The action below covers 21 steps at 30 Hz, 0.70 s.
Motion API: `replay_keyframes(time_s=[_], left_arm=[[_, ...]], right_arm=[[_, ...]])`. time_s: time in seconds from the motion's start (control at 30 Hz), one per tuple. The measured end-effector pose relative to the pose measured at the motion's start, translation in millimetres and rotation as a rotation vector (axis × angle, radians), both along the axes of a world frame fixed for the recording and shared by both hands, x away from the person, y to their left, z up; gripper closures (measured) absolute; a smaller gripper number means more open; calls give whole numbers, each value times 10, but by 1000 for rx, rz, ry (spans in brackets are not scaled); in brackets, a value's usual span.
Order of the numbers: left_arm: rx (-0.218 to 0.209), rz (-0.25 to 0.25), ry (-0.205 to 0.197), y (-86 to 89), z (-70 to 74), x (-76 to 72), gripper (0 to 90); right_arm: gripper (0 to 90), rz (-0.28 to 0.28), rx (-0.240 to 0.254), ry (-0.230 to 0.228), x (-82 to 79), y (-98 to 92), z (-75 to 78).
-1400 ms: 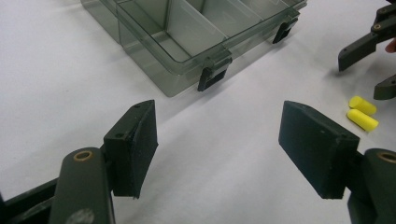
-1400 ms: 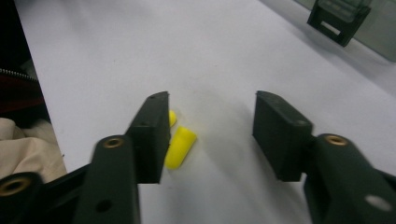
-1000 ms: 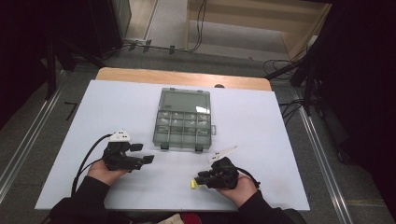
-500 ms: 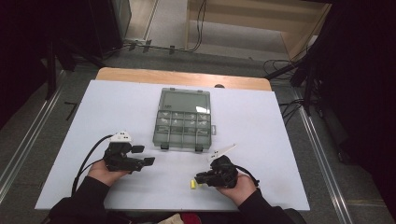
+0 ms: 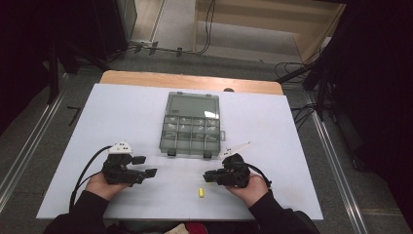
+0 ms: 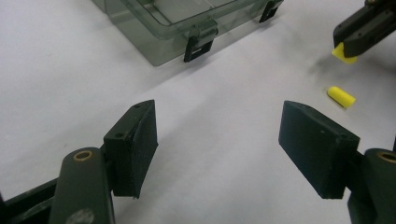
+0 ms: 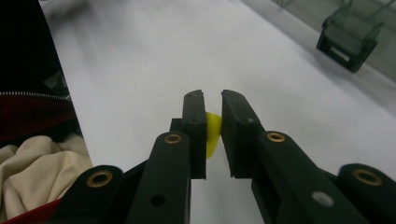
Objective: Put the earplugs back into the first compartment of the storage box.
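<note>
High view: right gripper point(image 5: 207, 176) sits lower right of centre, jaws pointing toward frame left, and they've just been closing onto a small yellow earplug point(image 7: 213, 133). Right gripper view shows that plug pinched btwn the two black pads, jaws narrow, plug poking out at the gap's lower part. A 2nd yellow plug point(image 5: 200, 193) lies loose on the white table point(image 5: 122, 112), just below-left of the right gripper's tips, not touching them. Left gripper point(image 5: 146, 165) is lower left, held in the person's hand; left gripper view shows its jaws wide apart w/ bare table btwn them. Clear compartment box point(image 5: 191, 124) sits centre frame, above both grippers, lid shut, latches facing the person.
</note>
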<state>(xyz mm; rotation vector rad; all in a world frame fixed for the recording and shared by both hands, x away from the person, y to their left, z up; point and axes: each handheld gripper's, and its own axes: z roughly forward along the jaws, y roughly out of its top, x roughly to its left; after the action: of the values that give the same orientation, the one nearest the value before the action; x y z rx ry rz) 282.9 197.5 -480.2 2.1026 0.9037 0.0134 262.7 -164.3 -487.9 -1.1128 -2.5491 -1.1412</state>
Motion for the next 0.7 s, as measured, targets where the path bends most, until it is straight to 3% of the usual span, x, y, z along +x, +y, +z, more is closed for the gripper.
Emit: replay_keyframes(time_s=[0.3, 0.7], left_arm=[[-3, 15, -2, 49, -10, -79, 281], [-3, 12, 0, 52, -11, -41, 281]], right_arm=[[777, -7, 33, -6, 152, 27, 78], [777, -38, 61, -11, 276, 76, 165]])
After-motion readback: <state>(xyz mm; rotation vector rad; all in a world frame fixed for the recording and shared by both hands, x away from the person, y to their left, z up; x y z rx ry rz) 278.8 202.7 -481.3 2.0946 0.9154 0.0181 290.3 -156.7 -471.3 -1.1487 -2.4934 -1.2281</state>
